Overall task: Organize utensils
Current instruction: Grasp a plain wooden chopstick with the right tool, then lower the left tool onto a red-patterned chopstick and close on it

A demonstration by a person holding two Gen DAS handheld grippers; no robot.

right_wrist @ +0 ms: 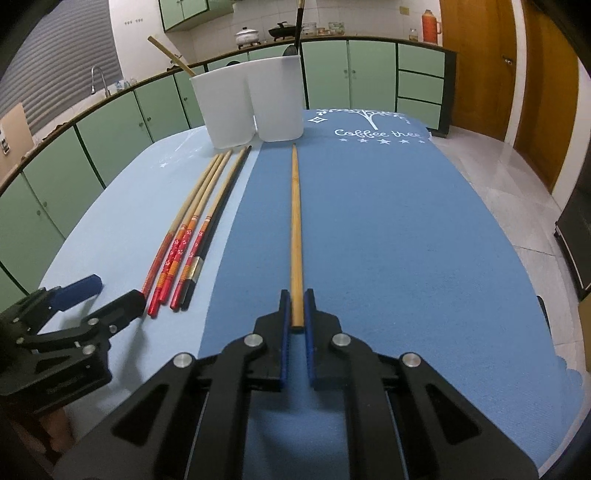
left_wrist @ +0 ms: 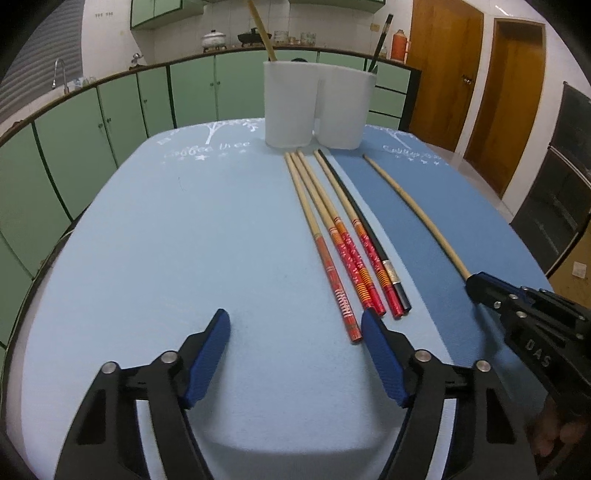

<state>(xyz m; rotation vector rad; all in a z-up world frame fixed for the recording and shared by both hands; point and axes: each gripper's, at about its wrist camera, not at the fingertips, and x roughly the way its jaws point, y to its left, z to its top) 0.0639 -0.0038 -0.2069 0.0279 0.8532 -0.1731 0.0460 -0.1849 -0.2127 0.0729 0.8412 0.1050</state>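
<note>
A plain wooden chopstick [right_wrist: 295, 221] lies lengthwise on the darker blue mat [right_wrist: 406, 240], its thick end clamped between the two blue pads of the right tool [right_wrist: 296, 306], which is closed on it. Its thin tip points toward two white plastic holders [right_wrist: 251, 105] standing side by side, touching, at the far edge of the bench [left_wrist: 166, 240]. In the left wrist view the same chopstick [left_wrist: 413, 210] runs to the right tool [left_wrist: 476, 284] at the right edge.

To the left of it, on the lighter blue mat [right_wrist: 122, 221], a bundle of five chopsticks [left_wrist: 343, 236] lies close together, nearly parallel, tips toward the holders. Four have pale shafts with red and orange patterned handles; one is black with a metallic band.

The left tool [left_wrist: 295, 325] hovers low over the lighter mat with its blue pads spread wide apart, gripping nothing. Its right pad sits just beside the handle end of the nearest red chopstick.

One pale chopstick [right_wrist: 171, 55] leans out of the left holder, and a dark chopstick [right_wrist: 298, 26] stands in the right one. Green cabinets [left_wrist: 92, 122] line the wall behind.
</note>
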